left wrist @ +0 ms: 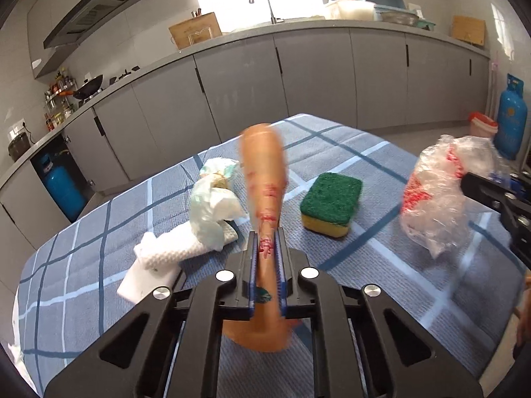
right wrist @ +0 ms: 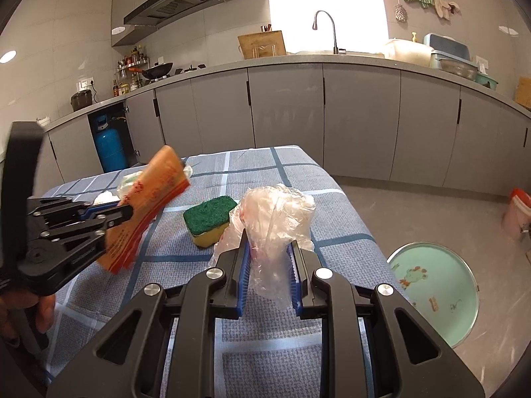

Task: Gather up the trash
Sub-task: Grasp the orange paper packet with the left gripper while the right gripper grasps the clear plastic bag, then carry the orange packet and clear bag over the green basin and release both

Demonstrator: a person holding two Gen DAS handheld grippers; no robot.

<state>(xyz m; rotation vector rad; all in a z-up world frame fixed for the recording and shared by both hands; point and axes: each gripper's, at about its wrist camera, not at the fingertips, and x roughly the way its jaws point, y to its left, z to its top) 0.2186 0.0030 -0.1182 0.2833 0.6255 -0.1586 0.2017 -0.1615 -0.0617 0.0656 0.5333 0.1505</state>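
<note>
Trash sits in both of my tools: the left hand-held gripper (left wrist: pixel 267 248) is clamped on an orange wrapper (left wrist: pixel 264 179) with red print, which sticks up and away from the pads, lifted above the worktop (left wrist: pixel 83 232). My right hand-held gripper (right wrist: pixel 268 258) has its pads on either side of a crumpled clear plastic bag (right wrist: pixel 275 219) with red markings, pinching its lower part while the bulk puffs out above the fingertips; it too hangs over the checked blue cloth. On that cloth, between the two tools, a green-and-yellow sponge (left wrist: pixel 330 204) lies flat. Further left I see a pale crumpled bag (left wrist: pixel 212 205) resting on a white foam pad (left wrist: pixel 159 262) near the worktop's edge. Off the right side, down on the floor, stands a round green-lined bin (right wrist: pixel 434 288). Grey cabinets (left wrist: pixel 315 76) run behind everything, with a blue gas cylinder (left wrist: pixel 509 122) at the far right
</note>
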